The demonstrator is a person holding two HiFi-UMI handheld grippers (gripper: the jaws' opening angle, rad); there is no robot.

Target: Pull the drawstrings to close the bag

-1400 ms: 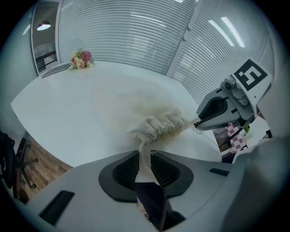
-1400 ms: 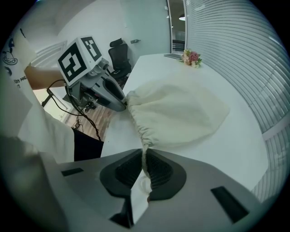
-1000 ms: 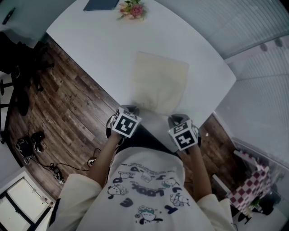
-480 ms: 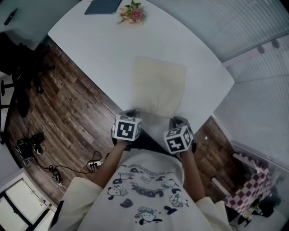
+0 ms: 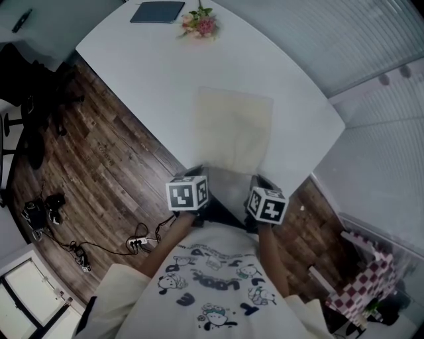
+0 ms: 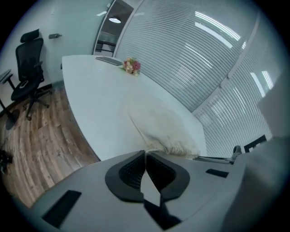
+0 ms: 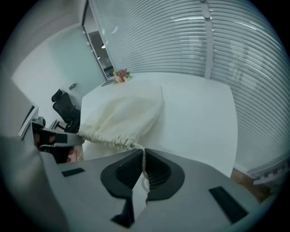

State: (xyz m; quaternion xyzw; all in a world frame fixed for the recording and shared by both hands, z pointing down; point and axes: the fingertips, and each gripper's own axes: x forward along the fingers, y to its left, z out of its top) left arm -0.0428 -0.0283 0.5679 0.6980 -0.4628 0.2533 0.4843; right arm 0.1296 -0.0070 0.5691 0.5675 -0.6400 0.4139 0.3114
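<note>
A cream drawstring bag [image 5: 232,129] lies flat on the white table [image 5: 139,73], its mouth toward me at the near edge. The mouth [image 7: 106,136] is puckered into gathers. My left gripper [image 5: 196,177] sits at the mouth's left corner, jaws shut, with the bag's cord end [image 6: 149,150] running into the pads. My right gripper [image 5: 260,184] is at the right corner, shut on the white drawstring [image 7: 144,156], which passes between its pads. In the left gripper view the bag [image 6: 156,124] stretches away from the jaws.
A small flower bunch [image 5: 201,24] and a dark notebook [image 5: 158,11] lie at the table's far end. An office chair [image 6: 26,63] stands on the wooden floor to the left. Cables and a power strip [image 5: 136,237] lie on the floor near my feet.
Both grippers have rolled about their own axes, their marker cubes showing new faces, and drawn slightly back toward my body. The bag stays in place on the table.
</note>
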